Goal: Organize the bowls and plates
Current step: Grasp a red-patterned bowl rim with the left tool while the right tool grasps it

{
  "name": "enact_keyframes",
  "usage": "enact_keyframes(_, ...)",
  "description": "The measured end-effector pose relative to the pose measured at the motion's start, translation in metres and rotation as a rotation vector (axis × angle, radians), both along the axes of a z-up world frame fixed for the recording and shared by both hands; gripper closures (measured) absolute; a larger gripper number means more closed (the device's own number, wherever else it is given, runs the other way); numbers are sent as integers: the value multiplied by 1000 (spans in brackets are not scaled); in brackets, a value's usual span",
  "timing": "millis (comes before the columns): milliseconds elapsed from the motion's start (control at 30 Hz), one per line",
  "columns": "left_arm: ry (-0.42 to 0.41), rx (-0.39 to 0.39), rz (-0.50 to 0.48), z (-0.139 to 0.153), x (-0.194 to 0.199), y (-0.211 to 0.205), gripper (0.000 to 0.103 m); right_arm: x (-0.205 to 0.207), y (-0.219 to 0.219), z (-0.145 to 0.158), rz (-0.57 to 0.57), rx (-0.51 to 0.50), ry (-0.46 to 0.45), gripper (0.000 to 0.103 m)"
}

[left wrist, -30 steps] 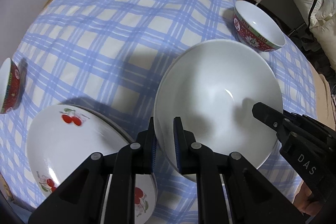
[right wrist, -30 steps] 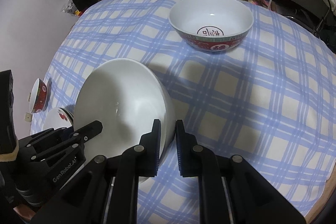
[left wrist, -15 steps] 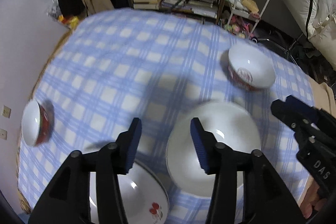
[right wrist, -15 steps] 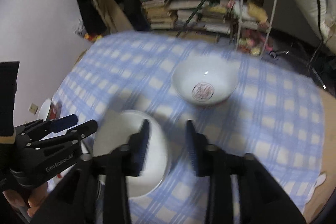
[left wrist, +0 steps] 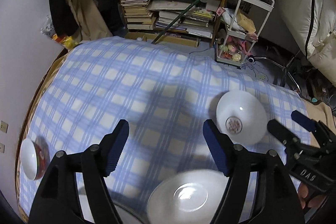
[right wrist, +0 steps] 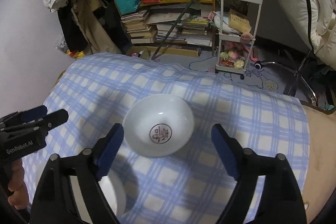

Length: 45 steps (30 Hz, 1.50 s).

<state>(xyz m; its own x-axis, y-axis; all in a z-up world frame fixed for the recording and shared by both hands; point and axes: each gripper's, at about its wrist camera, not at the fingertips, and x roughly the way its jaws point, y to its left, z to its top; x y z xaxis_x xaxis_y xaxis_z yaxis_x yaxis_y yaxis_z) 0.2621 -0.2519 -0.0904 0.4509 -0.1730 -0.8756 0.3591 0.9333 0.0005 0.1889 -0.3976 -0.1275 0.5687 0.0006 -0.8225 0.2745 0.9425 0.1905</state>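
A large plain white bowl [left wrist: 189, 194] sits on the checked cloth just below my left gripper [left wrist: 166, 140], whose jaws are opening with nothing between them. The same bowl [right wrist: 111, 192] lies low left in the right wrist view. My right gripper [right wrist: 167, 135] hovers with its jaws opening too, empty, above a white bowl with a red medallion inside [right wrist: 159, 125], also seen in the left wrist view [left wrist: 241, 119]. A small red-sided bowl [left wrist: 34, 159] stands at the table's left edge. Each gripper shows in the other's view: right gripper [left wrist: 283, 121], left gripper [right wrist: 54, 113].
The blue-checked tablecloth [left wrist: 126, 81] covers a round table against a wall on the left. Beyond the far edge stand a bookshelf stacked with books [right wrist: 168, 28] and a white cart [right wrist: 237, 35]. A hand [right wrist: 16, 188] holds the left gripper.
Both grippers were shut on opposite rims of the large white bowl. They have let go, opened wide and risen back from it. The bowl stays on the table.
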Motion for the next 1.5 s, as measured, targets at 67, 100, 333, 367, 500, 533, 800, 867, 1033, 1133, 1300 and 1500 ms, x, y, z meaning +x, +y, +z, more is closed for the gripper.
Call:
enact_keyframes(67, 6, -6, -6, -3, 4, -10, 31, 5, -6, -7, 0, 15, 19, 13)
enact_keyframes(100, 15, -17, -13, -5, 7, -17, 31, 7, -10, -10, -2, 24, 25, 13)
enact_keyframes(333, 96, -32, -39, -33, 16, -59, 31, 11, -31, -28, -19, 50, 41, 13)
enact_keyframes(367, 114, -31, -38, -39, 17, -62, 31, 11, -34, -30, -17, 64, 43, 13)
enact_keyframes(500, 176, -50, -10, -63, 20, -69, 31, 14, -41, -48, -1, 113, 88, 23)
enact_keyframes(533, 197, -47, -10, -72, 20, -72, 31, 15, -43, -53, 4, 134, 96, 26)
enact_keyframes(800, 316, -90, 25, -106, 17, -81, 94, 30, -40, -89, 29, 290, 182, 77)
enact_keyframes(867, 301, -93, 27, -104, 16, -80, 95, 29, -40, -92, 7, 284, 184, 80)
enact_keyframes(1033, 259, -63, -18, -86, 7, -81, 95, 20, -38, -84, -11, 273, 169, 86)
enact_keyframes(1133, 238, -58, -26, -71, 3, -77, 95, 18, -31, -74, 9, 248, 163, 87)
enact_keyframes(1300, 215, -82, -11, -45, -5, -56, 94, 8, -14, -45, 30, 234, 115, 87)
enact_keyframes(1500, 170, -79, -4, -17, -28, -17, 90, -7, 18, -12, 67, 219, 59, 87)
